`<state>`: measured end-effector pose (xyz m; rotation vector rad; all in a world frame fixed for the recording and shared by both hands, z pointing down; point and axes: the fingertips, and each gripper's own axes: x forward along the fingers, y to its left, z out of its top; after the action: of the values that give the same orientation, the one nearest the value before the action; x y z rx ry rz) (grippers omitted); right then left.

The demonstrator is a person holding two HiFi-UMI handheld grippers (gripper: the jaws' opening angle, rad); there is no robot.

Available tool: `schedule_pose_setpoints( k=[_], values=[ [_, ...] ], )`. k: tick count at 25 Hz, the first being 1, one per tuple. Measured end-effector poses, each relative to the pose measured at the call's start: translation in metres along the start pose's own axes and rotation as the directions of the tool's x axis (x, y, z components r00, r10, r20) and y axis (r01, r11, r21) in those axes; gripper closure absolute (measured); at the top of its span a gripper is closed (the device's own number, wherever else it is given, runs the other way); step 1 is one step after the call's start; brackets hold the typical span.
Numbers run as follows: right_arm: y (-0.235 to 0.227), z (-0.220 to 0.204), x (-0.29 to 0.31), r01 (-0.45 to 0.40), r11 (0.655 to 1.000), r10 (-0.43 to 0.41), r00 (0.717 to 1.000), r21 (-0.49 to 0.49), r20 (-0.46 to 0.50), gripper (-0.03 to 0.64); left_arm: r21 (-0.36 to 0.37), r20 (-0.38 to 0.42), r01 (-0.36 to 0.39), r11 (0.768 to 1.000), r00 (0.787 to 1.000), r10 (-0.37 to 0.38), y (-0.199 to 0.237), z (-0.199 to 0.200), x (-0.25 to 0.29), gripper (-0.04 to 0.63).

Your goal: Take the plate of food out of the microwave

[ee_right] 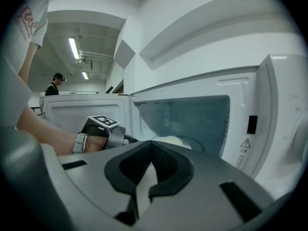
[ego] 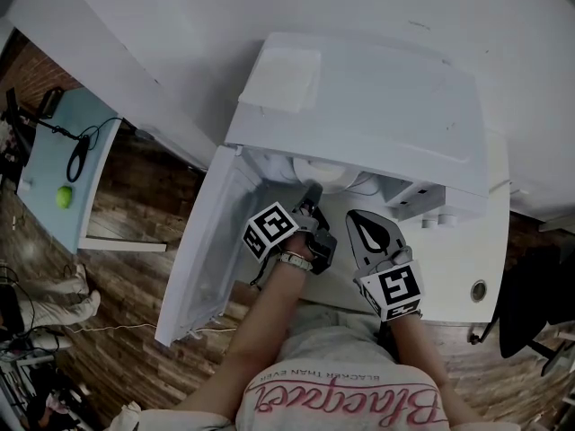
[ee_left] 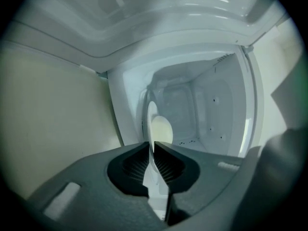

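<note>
The plate (ee_left: 151,117) is clamped by the left gripper (ee_left: 153,144) in the microwave (ego: 359,97) (right gripper (ee_right: 151,144) closed, empty), best drawn out level.

Left gripper view, rolled on its side. The left gripper (ee_left: 154,146) has its jaws drawn in on the near rim of a white plate (ee_left: 150,115), the ribbed pads touching it on both sides. The plate is seen edge-on and stands upright in the frame. Pale rounded food (ee_left: 163,130) lies against its right face. Beyond is the white cavity of the microwave (ee_left: 207,109), with small dark specks on its walls. The open door (ee_left: 144,18), its screen perforated, spans the top. A pale flat surface (ee_left: 53,124) fills the left.
</note>
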<state>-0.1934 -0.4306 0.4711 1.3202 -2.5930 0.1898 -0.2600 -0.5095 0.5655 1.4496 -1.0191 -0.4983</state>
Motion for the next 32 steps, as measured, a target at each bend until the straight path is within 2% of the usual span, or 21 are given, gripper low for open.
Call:
schedule_pose_setpoints(
  k=[4,8,14,32],
  values=[
    [0.004,0.000,-0.002,-0.006,1.000,0.006,1.000,-0.004,0.001,0.612,-0.064,0.022,0.032,0.997,0.999,-0.030,-0.002,0.001,-0.003,0.574],
    [0.007,-0.001,-0.005,-0.008,1.000,0.008,1.000,-0.005,0.004,0.612,-0.081,0.042,0.065,0.995,0.997,-0.061,-0.005,0.001,-0.007,0.581],
    [0.010,-0.003,-0.010,0.007,1.000,-0.007,1.000,-0.001,0.012,0.612,-0.080,0.064,0.095,0.992,0.994,-0.090,-0.006,0.002,-0.016,0.583],
    [0.033,-0.006,-0.025,0.018,1.000,-0.018,1.000,-0.002,0.021,0.612,-0.077,0.063,0.156,0.985,0.986,-0.151,-0.006,-0.012,-0.048,0.583]
  ],
)
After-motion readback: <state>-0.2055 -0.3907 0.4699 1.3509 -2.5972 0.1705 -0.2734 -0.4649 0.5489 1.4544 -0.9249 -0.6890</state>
